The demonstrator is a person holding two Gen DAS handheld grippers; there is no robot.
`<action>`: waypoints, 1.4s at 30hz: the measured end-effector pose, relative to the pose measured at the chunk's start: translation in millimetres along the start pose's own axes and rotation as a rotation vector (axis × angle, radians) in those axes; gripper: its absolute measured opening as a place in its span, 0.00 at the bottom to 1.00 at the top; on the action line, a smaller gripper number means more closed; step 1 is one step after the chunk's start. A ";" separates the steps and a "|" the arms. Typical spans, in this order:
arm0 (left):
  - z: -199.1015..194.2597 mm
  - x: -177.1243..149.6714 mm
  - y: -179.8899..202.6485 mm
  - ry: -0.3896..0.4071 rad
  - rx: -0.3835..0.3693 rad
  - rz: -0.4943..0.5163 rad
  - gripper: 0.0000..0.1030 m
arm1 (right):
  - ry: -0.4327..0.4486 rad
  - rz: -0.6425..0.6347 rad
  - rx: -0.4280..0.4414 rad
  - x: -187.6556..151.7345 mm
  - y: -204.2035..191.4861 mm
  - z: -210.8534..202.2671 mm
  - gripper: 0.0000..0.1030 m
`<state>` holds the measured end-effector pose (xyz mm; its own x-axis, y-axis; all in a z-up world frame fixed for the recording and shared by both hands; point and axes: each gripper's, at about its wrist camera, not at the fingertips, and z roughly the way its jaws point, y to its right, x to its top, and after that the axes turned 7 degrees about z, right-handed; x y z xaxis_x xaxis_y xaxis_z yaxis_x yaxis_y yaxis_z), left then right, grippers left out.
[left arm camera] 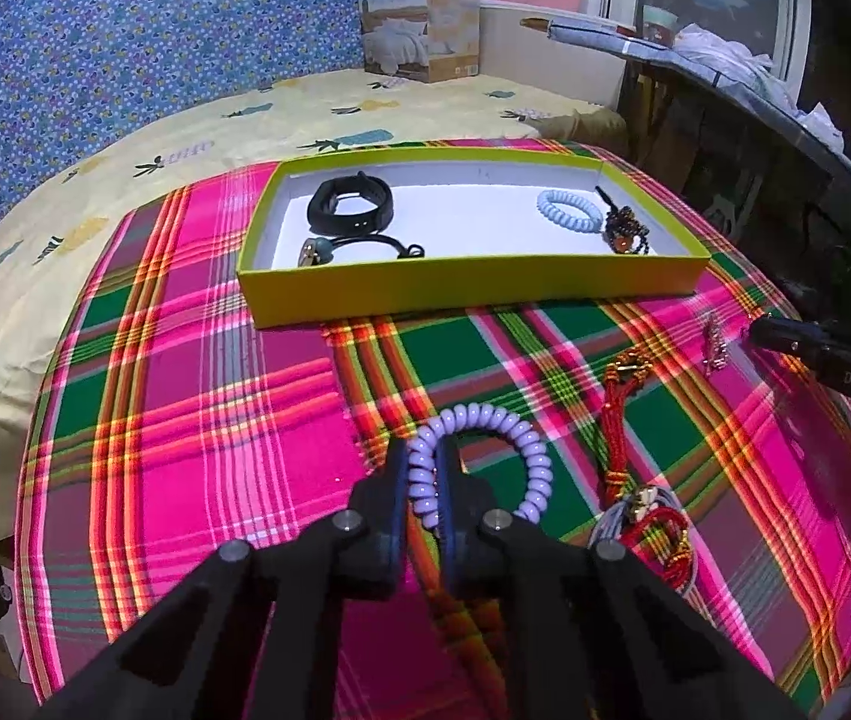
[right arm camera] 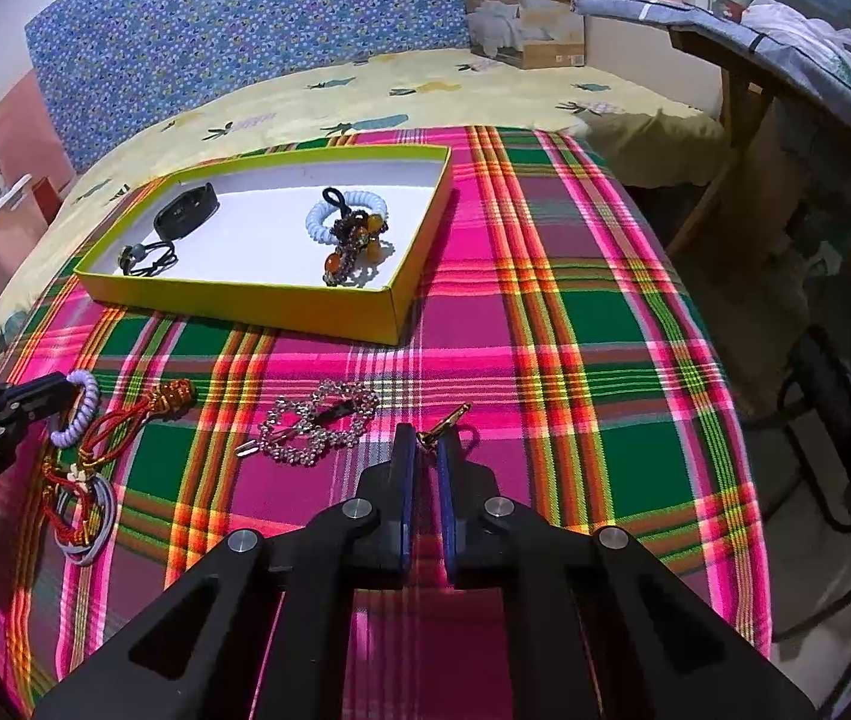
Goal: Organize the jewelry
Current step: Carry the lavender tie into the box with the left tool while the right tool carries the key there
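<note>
My left gripper (left arm camera: 425,459) is shut on a purple spiral coil band (left arm camera: 521,450), whose loop curves off to the right over the plaid cloth. From the right wrist view, that gripper (right arm camera: 62,390) and the coil (right arm camera: 82,414) are at the far left. My right gripper (right arm camera: 425,441) is shut on a small gold clasp piece (right arm camera: 446,419) with a thin pink loop, resting on the cloth. A yellow-green box (left arm camera: 467,291) (right arm camera: 245,306) with a white floor holds a black band (left arm camera: 347,207), a black cord pendant, a pale blue coil (left arm camera: 569,210) and an amber beaded piece (right arm camera: 353,243).
Loose on the plaid cloth (right arm camera: 575,324) lie a red cord bracelet (left arm camera: 617,414) (right arm camera: 125,426), a silver bead chain (right arm camera: 317,426) and a bunch of hair bands (right arm camera: 86,516). A bed with a pineapple sheet and a carton (left arm camera: 419,24) is behind. A dark table (right arm camera: 785,78) stands on the right.
</note>
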<state>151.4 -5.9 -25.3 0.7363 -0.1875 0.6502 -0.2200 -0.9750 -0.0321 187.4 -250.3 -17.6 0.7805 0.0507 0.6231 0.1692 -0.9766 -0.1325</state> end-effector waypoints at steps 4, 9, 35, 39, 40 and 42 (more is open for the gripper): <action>-7.6 0.3 -0.6 0.021 -0.015 -0.007 0.09 | 0.028 -0.009 0.009 -0.5 -6.1 -13.0 0.07; -20.6 4.4 -4.8 0.047 -0.024 -0.021 0.09 | 0.057 -0.022 0.030 0.9 -15.7 -27.7 0.07; -1.3 95.9 -28.4 0.101 -0.003 -0.029 0.09 | 0.091 -0.074 0.118 69.6 -54.3 2.9 0.07; 20.3 106.6 -31.0 0.080 -0.003 -0.034 0.09 | 0.073 -0.078 0.102 86.3 -50.1 23.7 0.07; 25.5 108.2 -31.1 0.074 -0.002 -0.033 0.09 | 0.070 -0.076 0.100 88.7 -48.1 26.9 0.07; 37.0 110.7 -31.7 0.058 -0.001 -0.033 0.09 | 0.055 -0.067 0.099 97.2 -44.1 38.5 0.07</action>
<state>263.5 -0.1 19.6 0.7047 -0.1483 0.6938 -0.1971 -0.9803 -0.0093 279.0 -194.3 19.1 0.7314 0.1010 0.6744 0.2808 -0.9458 -0.1628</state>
